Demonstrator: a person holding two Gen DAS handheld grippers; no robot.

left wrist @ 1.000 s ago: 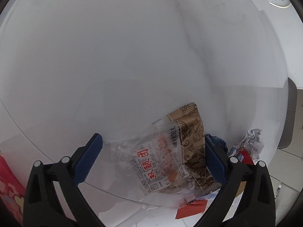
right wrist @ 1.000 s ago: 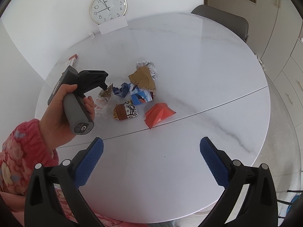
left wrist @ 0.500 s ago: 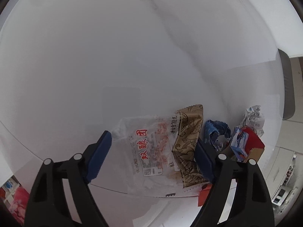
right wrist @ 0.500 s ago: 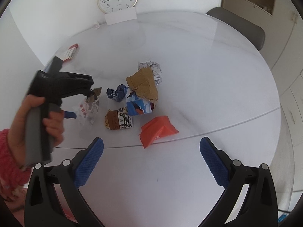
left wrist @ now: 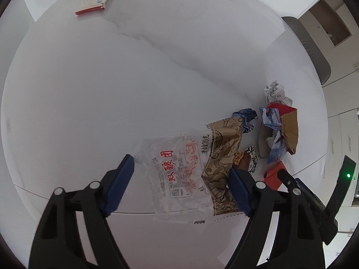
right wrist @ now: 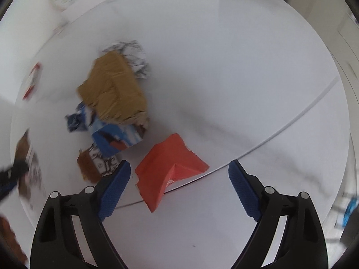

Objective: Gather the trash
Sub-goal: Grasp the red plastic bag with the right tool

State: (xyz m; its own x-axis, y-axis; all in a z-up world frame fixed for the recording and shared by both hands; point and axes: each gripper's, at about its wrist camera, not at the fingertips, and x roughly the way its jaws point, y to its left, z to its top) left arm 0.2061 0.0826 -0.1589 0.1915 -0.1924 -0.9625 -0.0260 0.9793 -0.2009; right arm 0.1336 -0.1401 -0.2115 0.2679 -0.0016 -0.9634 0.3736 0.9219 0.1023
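My left gripper is open, its jaws either side of a clear and gold snack wrapper lying on the white table. Beyond it lie a crumpled blue wrapper, a torn blue and brown carton, crumpled paper and a brown patterned packet. My right gripper is open, just short of a red folded carton. The torn carton, the patterned packet and crumpled paper lie behind it. The right view is blurred.
A red and white box lies at the table's far edge. A grey chair stands behind the table, with cabinets beyond. A seam crosses the tabletop. The other gripper shows at the left view's lower right.
My right gripper has moved forward and down toward the red carton. My left gripper has pulled back and tilted up, so more of the table shows; the wrapper stays between its jaws.
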